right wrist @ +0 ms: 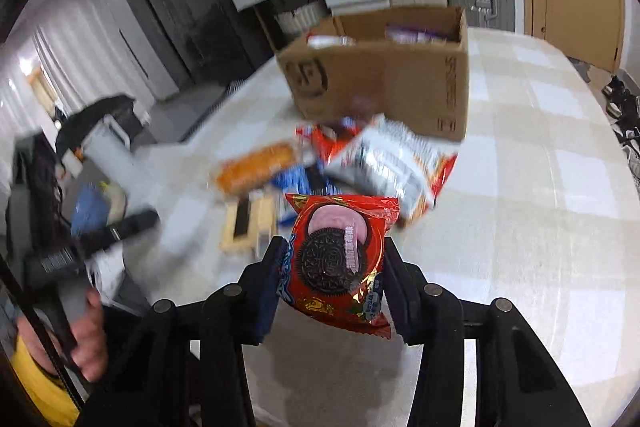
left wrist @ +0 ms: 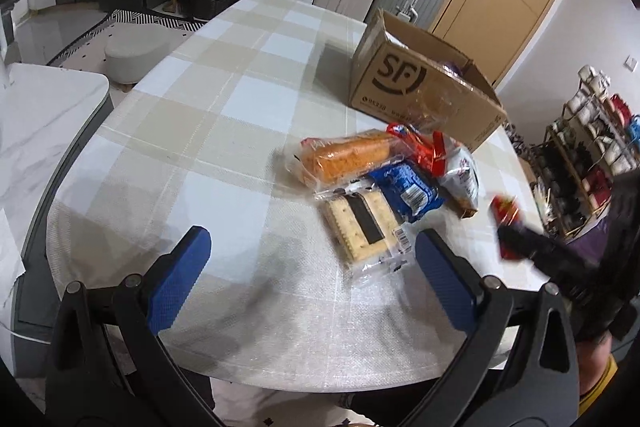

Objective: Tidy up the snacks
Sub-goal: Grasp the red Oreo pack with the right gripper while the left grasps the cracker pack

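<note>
A red Oreo packet point(right wrist: 340, 259) is clamped between the fingers of the right tool point(right wrist: 332, 267) and held above the bench point(right wrist: 540, 227), short of the cardboard box point(right wrist: 400, 79). The left tool point(left wrist: 312, 267) is held spread apart, with nothing gripped, near the cracker pack point(left wrist: 360, 227).

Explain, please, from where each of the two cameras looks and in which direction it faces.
Left wrist: on the left gripper, over the near table edge, facing the snack pile and cardboard box; its open blue fingers show.
Right wrist: on the right gripper, facing the box across the table; its fingers clamp a red Oreo packet; the person's left hand shows.
Shared: box, orange cracker pack, table.
</note>
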